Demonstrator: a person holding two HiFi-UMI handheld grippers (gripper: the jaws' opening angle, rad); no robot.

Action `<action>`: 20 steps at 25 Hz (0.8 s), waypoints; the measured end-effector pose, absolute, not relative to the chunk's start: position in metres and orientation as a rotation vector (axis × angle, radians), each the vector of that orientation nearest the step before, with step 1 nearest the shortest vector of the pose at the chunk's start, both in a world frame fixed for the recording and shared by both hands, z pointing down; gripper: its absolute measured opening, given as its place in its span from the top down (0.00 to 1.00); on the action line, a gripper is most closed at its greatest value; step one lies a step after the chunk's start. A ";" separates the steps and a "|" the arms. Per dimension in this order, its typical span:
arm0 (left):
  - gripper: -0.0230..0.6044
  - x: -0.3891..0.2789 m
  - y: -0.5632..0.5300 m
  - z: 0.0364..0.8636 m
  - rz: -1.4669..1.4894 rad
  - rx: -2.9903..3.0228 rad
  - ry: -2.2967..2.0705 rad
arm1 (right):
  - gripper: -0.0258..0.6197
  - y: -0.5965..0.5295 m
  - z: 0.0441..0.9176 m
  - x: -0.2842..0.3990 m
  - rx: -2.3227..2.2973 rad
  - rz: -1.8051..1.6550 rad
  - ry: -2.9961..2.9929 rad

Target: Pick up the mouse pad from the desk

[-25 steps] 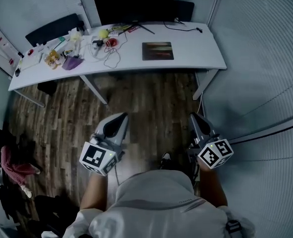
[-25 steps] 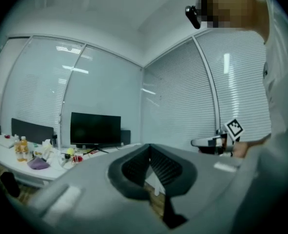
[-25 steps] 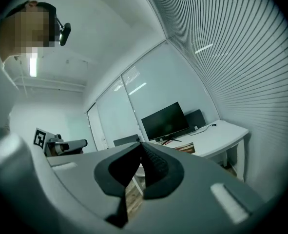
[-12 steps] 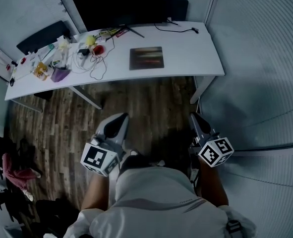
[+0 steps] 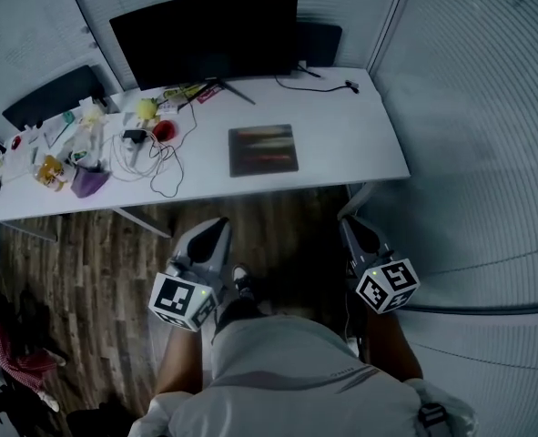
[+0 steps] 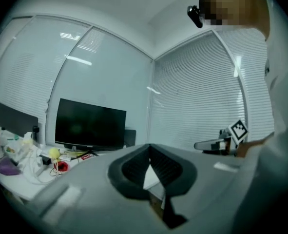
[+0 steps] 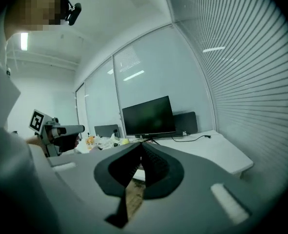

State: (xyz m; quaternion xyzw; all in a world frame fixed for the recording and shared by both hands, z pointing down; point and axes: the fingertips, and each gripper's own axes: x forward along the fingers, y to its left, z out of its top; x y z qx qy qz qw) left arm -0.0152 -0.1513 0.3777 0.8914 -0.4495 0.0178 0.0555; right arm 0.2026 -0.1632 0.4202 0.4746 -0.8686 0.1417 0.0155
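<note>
A dark rectangular mouse pad (image 5: pixel 263 149) lies flat on the white desk (image 5: pixel 360 144), right of the desk's middle and in front of the black monitor (image 5: pixel 205 35). My left gripper (image 5: pixel 211 234) and right gripper (image 5: pixel 351 227) are both held over the wooden floor, short of the desk's near edge and apart from the pad. Both are shut with nothing in them. In the left gripper view the closed jaws (image 6: pixel 150 161) point toward the desk; the right gripper view shows its jaws (image 7: pixel 140 155) the same way.
The desk's left half carries clutter: a purple cup (image 5: pixel 88 182), a red round object (image 5: pixel 164 130), white cables (image 5: pixel 146 157) and small items. A black cable (image 5: pixel 319 85) lies at the back right. Slatted blinds (image 5: pixel 487 126) wall the right side. Desk legs (image 5: pixel 141 224) stand underneath.
Both grippers and the person have moved forward toward the desk, which now appears closer and lower in the head view. Both grippers stayed shut.
</note>
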 end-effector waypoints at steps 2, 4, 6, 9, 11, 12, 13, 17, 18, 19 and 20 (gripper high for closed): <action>0.96 -0.034 -0.185 0.377 0.042 2.700 -1.345 | 0.96 -0.196 0.413 0.179 1.460 0.427 -2.681; 0.96 -0.053 -0.216 0.379 0.042 2.697 -1.319 | 0.96 -0.230 0.407 0.154 1.445 0.420 -2.673; 0.96 -0.072 -0.246 0.385 0.058 2.695 -1.296 | 0.96 -0.263 0.404 0.130 1.436 0.404 -2.666; 0.96 -0.097 -0.285 0.396 0.092 2.677 -1.285 | 0.95 -0.302 0.408 0.101 1.433 0.395 -2.637; 0.96 -0.110 -0.309 0.404 0.103 2.646 -1.289 | 0.95 -0.324 0.415 0.090 1.444 0.407 -2.607; 0.96 -0.114 -0.320 0.408 0.109 2.627 -1.289 | 0.95 -0.334 0.419 0.087 1.451 0.413 -2.592; 0.96 -0.116 -0.330 0.413 0.119 2.609 -1.289 | 0.95 -0.343 0.422 0.086 1.458 0.419 -2.577; 0.96 -0.115 -0.367 0.434 0.184 2.559 -1.275 | 0.89 -0.379 0.442 0.091 1.466 0.462 -2.507; 0.96 -0.113 -0.376 0.438 0.197 2.544 -1.273 | 0.88 -0.389 0.447 0.094 1.464 0.479 -2.491; 0.96 -0.110 -0.386 0.442 0.210 2.530 -1.273 | 0.87 -0.399 0.453 0.099 1.461 0.499 -2.480; 0.96 -0.107 -0.396 0.445 0.221 2.518 -1.274 | 0.87 -0.410 0.458 0.104 1.457 0.519 -2.472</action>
